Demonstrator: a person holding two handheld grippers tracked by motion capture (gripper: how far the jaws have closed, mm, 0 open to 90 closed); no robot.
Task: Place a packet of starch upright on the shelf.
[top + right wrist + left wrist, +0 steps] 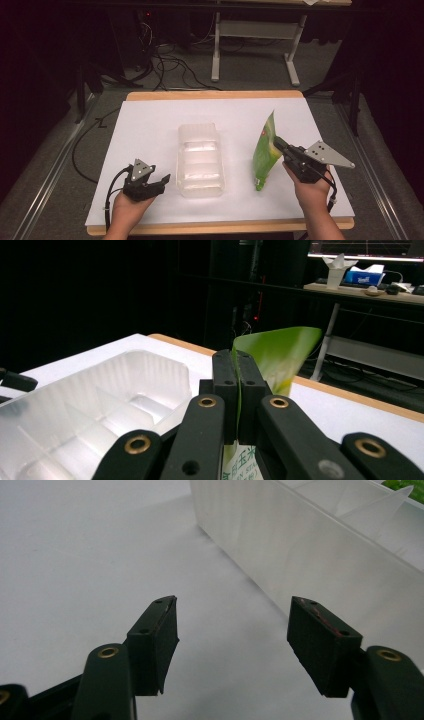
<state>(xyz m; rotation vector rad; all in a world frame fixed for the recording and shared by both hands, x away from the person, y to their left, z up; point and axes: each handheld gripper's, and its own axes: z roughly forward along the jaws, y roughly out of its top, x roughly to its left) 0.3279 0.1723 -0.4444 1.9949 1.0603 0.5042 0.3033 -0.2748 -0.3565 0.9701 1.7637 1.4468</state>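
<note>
Dark room, white-topped bench (150, 120). Right claw (239, 390) clamped on green pouch (265, 150), held upright right of clear divided tray (200, 160). Left claw (232, 630) wide apart, empty, beside tray wall. Risk: thin-edge grip, pouch may swing or slip. Right gripper view alone shows tray compartments empty.

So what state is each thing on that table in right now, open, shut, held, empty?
Left gripper: open, holding nothing, beside the tray.
Right gripper: shut on the pouch's edge.
Green plastic pouch: held upright, bottom end at the table.
Clear plastic compartment tray: lying flat on the white table, compartments empty as far as visible.
</note>
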